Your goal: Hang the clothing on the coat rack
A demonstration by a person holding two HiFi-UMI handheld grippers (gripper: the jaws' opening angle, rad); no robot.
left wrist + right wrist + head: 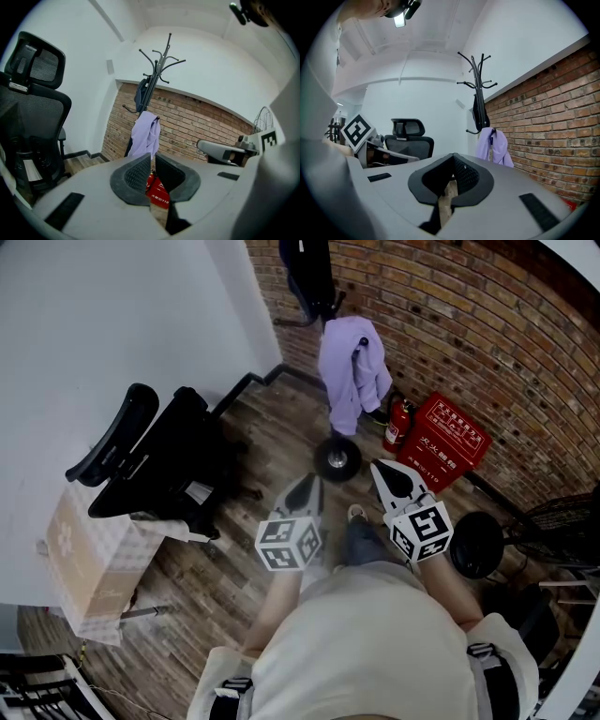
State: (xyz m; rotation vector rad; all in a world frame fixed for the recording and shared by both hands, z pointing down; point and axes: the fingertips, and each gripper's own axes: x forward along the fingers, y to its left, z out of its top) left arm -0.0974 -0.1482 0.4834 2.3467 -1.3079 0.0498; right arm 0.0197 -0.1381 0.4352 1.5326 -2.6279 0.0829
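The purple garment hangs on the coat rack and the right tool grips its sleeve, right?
No: the purple garment hangs on the coat rack, but the right tool is shut on nothing, apart from it; the right gripper view shows this.

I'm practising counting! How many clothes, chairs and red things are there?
Clothes: 2 (purple top, dark coat)
Chairs: 1 (chair)
Red things: 2 (extinguisher, box)
Total: 5
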